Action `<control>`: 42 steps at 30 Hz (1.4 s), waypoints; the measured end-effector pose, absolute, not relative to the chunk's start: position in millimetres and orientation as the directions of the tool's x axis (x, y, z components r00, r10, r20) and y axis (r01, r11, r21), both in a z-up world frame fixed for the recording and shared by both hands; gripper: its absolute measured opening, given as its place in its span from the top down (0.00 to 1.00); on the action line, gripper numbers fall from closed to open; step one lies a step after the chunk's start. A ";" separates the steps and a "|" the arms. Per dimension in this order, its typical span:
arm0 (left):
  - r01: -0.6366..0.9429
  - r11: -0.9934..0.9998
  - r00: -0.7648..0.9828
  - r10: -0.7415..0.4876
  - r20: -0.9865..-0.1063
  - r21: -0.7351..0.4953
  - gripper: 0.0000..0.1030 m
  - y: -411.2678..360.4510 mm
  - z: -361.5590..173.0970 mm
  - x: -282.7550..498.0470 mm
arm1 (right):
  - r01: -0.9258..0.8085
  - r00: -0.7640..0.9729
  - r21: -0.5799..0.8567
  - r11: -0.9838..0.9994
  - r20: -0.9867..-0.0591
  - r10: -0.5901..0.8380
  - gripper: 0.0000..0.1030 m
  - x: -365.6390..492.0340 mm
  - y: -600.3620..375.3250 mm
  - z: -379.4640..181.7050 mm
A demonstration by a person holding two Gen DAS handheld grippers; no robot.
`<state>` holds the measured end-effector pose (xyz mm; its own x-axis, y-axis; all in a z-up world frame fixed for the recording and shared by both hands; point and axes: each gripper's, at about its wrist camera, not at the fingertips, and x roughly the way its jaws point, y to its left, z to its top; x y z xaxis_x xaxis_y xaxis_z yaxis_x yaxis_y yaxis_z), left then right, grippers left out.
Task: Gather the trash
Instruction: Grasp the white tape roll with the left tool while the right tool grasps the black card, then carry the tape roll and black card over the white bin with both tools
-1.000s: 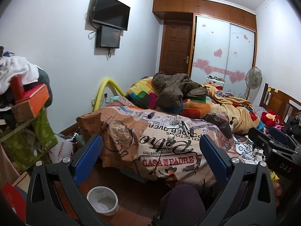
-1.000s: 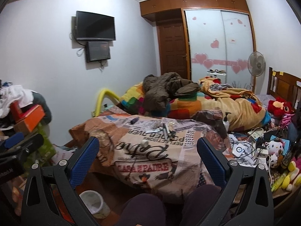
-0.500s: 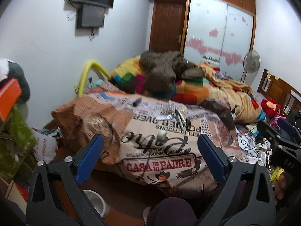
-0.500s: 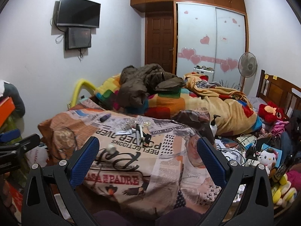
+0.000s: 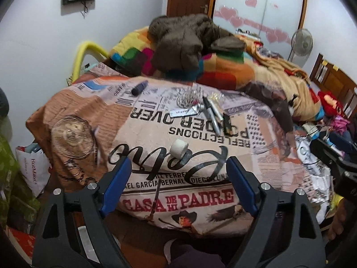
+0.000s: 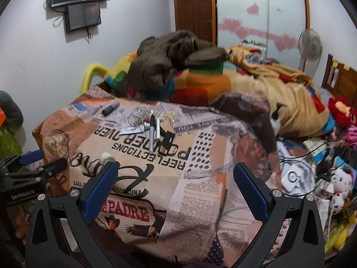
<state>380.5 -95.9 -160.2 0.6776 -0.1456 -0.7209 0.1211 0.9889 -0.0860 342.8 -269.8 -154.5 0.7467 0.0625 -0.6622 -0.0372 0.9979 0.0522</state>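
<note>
Trash lies scattered mid-surface on the printed bedspread [image 5: 156, 120]: a crumpled clear wrapper [image 5: 188, 97], a flat packet [image 5: 181, 112] and markers [image 5: 212, 114], with a white tape roll [image 5: 179, 147] nearer the front edge. Left gripper [image 5: 176, 183] and right gripper [image 6: 175, 187] both hang spread apart, holding nothing.

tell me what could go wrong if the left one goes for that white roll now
1. The roll lies on its side on the soft printed cloth, so a nudge from the open left hand-held gripper might send it rolling off the near edge.
2. Closing low could pinch the cloth and drag it, shifting the markers and wrappers behind.
3. The glass dish sits near the left edge; a cloth tug may tip it off.
</note>
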 end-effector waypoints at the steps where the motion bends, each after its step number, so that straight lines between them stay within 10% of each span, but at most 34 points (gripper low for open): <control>1: 0.125 0.989 0.666 -0.144 -0.732 -0.081 0.16 -97.9 -168.9 389.4 | -0.040 0.739 0.062 0.997 -0.670 0.071 0.00 349.1 -270.5 -158.7; 11: 0.139 0.987 0.594 -0.150 -0.791 -0.083 0.17 -110.8 -230.3 449.7 | -0.061 0.623 0.131 0.990 -0.770 0.140 0.21 432.8 -271.1 -215.9; 33: 0.208 0.965 0.545 -0.250 -0.800 -0.160 0.74 -109.7 -280.0 489.1 | -0.056 0.517 0.118 0.991 -0.846 0.130 0.58 519.4 -252.7 -271.3; 42: 0.195 0.960 0.547 -0.275 -0.790 -0.200 0.74 -112.3 -280.1 489.5 | -0.060 0.546 0.064 0.996 -0.833 0.086 0.77 522.0 -256.2 -275.2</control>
<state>489.5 -112.3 -280.1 0.5472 -0.2754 -0.7904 0.1948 0.9603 -0.1997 522.0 -256.2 -275.2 0.5463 0.0864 -0.8331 -0.0597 0.9962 0.0642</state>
